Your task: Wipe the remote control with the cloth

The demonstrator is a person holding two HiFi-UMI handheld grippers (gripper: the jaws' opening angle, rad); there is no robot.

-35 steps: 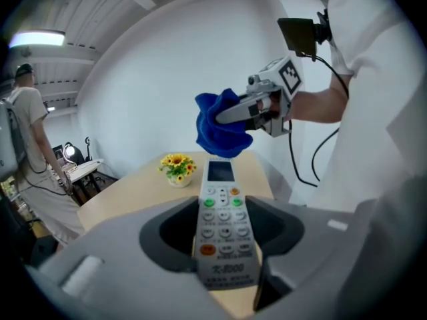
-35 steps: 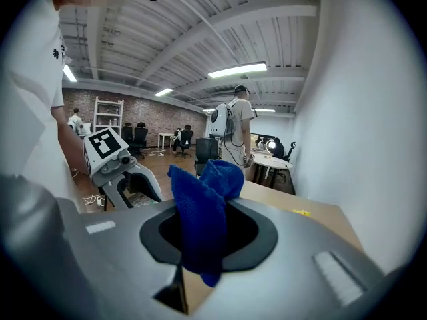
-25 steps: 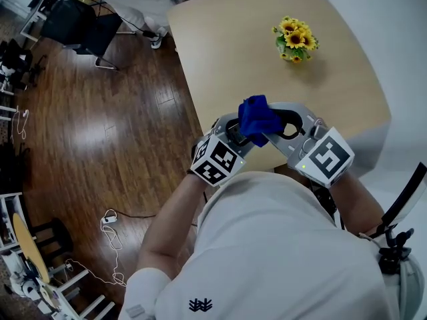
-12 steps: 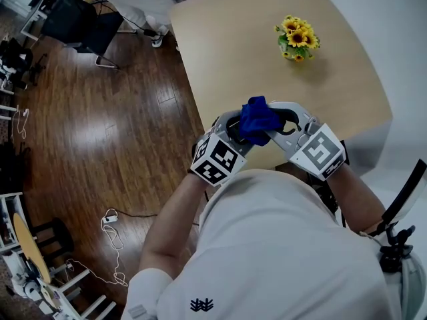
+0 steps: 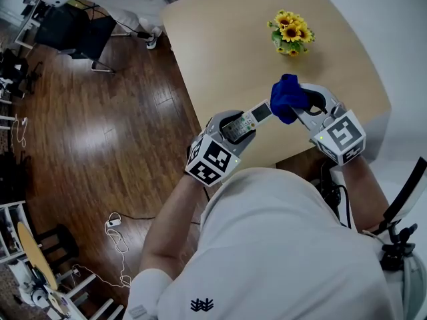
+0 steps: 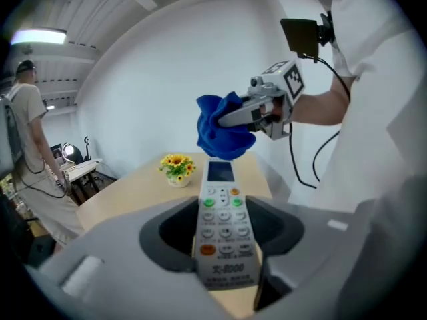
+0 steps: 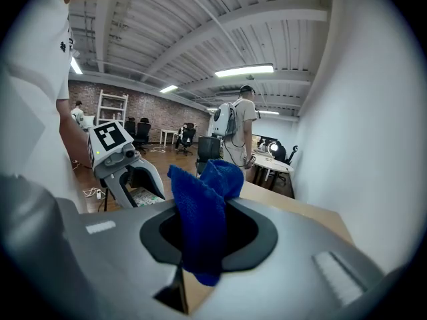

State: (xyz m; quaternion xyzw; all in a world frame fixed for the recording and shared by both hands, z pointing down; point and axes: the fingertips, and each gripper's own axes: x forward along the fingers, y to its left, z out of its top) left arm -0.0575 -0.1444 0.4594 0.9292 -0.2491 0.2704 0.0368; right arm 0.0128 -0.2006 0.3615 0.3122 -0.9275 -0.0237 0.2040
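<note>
**Status.** L gripper [image 6: 223, 249]: jaws clamped on the near end of the remote control [image 6: 222, 225], one jaw on each long edge. The keypad faces up and the display end points away to the far right. The remote is held in the air over the near edge of the table [image 5: 220, 52], not resting on it.

R gripper [image 7: 203, 239]: jaws pinched on a fold of the blue cloth [image 7: 200, 219]. The rest of the cloth is bunched and stands proud of the jaw tips.

**Position.** In the head view the cloth bunch sits at the display end of the remote, to its right. The left gripper view shows it just beyond and above the display. Cloth-to-remote contact can't be confirmed; prob. a small gap. A pot of sunflowers [image 5: 289, 33] stands well apart at the far side of the table.

**Step in hand (judgement).** Wiping phase. The remote is presented and the cloth is poised at its far end, approx. at the start or end of a stroke. How much of the face is already wiped can't be judged.

**Next move calls for (judgement).**
- Bring the cloth bunch down onto the display, then draw it along the keypad towards the L jaws.
- Hold the L grip firm and level so the remote doesn't pivot under the push.
- Use light pressure, as the cloth is held by one fold only and could pull free.
- The section between the L jaws is covered, so it needs a re-grip if it is to be wiped.
</note>
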